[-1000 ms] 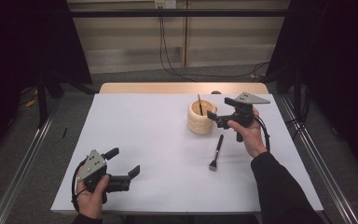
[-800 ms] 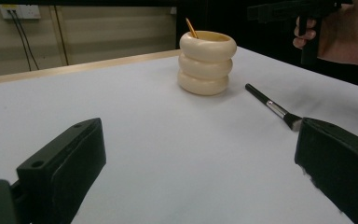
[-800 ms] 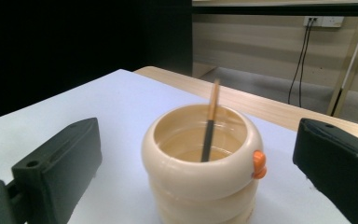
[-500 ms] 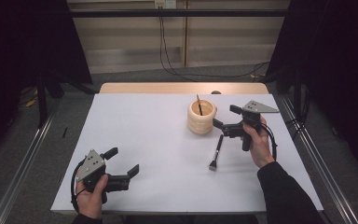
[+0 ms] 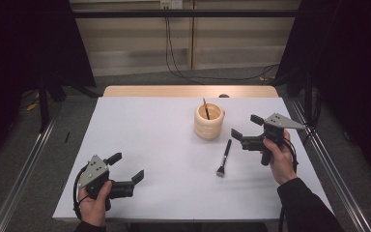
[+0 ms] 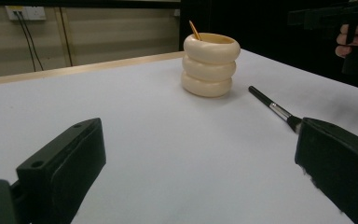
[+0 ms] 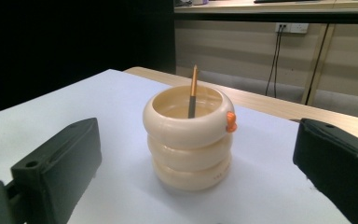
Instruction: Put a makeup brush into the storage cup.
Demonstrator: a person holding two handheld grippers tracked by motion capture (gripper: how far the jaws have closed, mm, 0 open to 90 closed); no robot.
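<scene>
A cream ringed cup (image 5: 208, 121) (image 6: 210, 64) (image 7: 189, 136) stands on the white table (image 5: 159, 145), right of centre, with a thin brush handle (image 7: 193, 91) standing inside it. A black makeup brush (image 5: 224, 157) (image 6: 274, 108) lies flat just in front of the cup. My right gripper (image 5: 244, 128) hovers open to the right of the cup and brush, its jaws pointing at the cup, nothing between them. My left gripper (image 5: 125, 166) rests open near the table's front left, far from both objects.
The wooden table edge (image 5: 188, 91) runs behind the white sheet. Metal rails (image 5: 24, 169) flank the table on both sides. Cables (image 5: 174, 53) hang at the back wall. Wide bare surface lies between the left gripper and the cup.
My right gripper has drawn back from the cup toward the right and nearer the person, and stands open. The left gripper has not moved.
</scene>
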